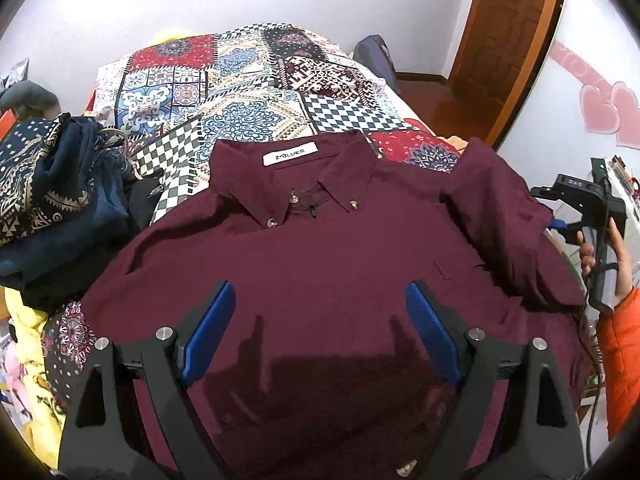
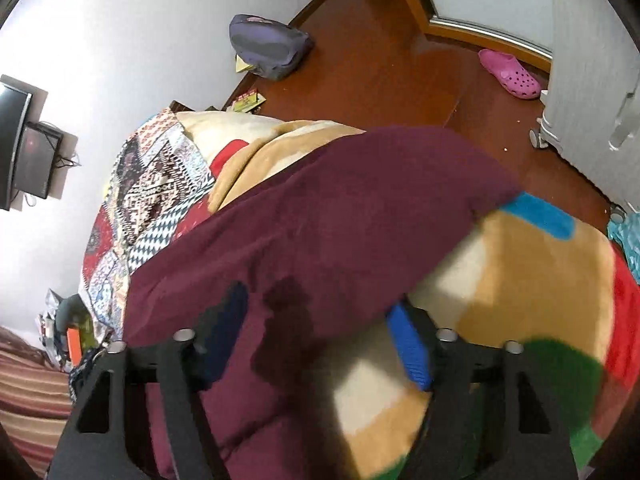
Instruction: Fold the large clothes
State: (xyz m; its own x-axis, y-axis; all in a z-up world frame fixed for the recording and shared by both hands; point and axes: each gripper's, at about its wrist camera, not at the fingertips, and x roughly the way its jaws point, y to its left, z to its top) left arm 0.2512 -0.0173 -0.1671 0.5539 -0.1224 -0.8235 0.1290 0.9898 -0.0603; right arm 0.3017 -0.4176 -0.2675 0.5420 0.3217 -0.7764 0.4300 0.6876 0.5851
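A maroon button-down shirt (image 1: pixel 320 248) lies face up on the patchwork bedspread (image 1: pixel 224 92), collar toward the far end, white label showing. Its right sleeve (image 1: pixel 496 200) is folded inward over the shoulder. My left gripper (image 1: pixel 320 300) hovers open above the shirt's chest, holding nothing. My right gripper (image 2: pixel 316 320) is open over the shirt's sleeve (image 2: pixel 340 216), which drapes off the bed's side onto a colourful fleece blanket (image 2: pixel 520 288). The right gripper's body also shows at the right edge of the left wrist view (image 1: pixel 580 204), held by a hand.
A pile of dark patterned clothes (image 1: pixel 52 200) sits at the bed's left. A grey backpack (image 2: pixel 268 46) and a pink clog (image 2: pixel 510 74) lie on the wooden floor. A door (image 1: pixel 504 40) stands at the far right. A monitor (image 2: pixel 16 144) hangs on the wall.
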